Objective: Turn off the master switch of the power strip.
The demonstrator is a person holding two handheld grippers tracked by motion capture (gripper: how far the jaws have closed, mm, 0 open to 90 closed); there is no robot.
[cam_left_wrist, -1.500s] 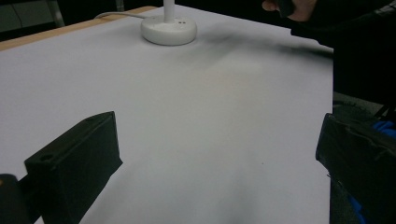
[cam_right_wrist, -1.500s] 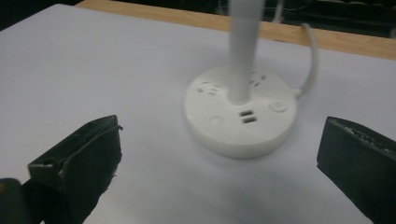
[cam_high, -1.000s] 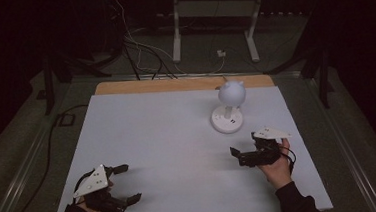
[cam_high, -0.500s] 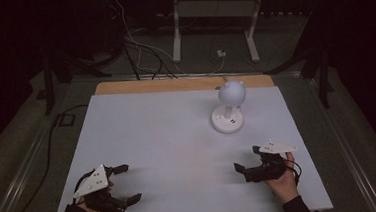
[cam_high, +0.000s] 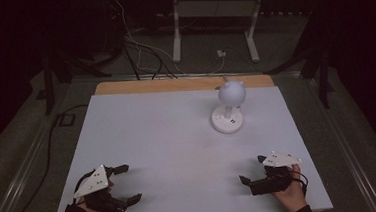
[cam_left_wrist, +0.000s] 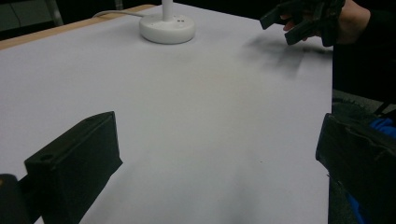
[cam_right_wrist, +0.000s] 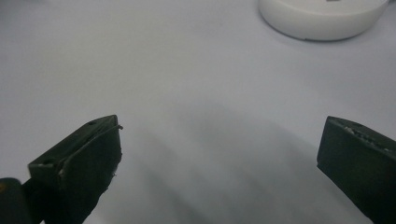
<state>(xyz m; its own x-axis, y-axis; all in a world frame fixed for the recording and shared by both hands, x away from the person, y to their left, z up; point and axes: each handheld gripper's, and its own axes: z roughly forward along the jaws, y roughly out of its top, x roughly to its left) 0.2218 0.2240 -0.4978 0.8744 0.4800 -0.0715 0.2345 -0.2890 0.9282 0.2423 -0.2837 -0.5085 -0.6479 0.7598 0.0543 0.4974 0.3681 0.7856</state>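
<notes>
A small white lamp stands at the far right of the white table point(cam_high: 168, 137): a round base point(cam_high: 227, 121) with a globe-shaped head point(cam_high: 231, 93) on a short stem. My left gripper point(cam_high: 130, 182) rests near the front left edge, open and holding nothing. My right gripper point(cam_high: 251, 169) hovers near the front right edge, also open and empty, well short of the lamp. In the left gripper view my left gripper point(cam_left_wrist: 217, 158) has bare table between its jaws, with the lamp base point(cam_left_wrist: 167, 28) and the right gripper point(cam_left_wrist: 303, 18) far ahead. The right gripper view has my right gripper point(cam_right_wrist: 219, 158) and the lamp base point(cam_right_wrist: 322, 16) ahead.
A wooden strip point(cam_high: 174, 84) runs along the table's far edge. Cables point(cam_high: 142, 54) and a white metal stand point(cam_high: 214, 14) lie on the dark floor beyond. A black cable point(cam_high: 48, 146) runs down the left side of the table.
My right gripper has drawn back from the lamp toward the table's front edge. The left gripper has stayed put.
</notes>
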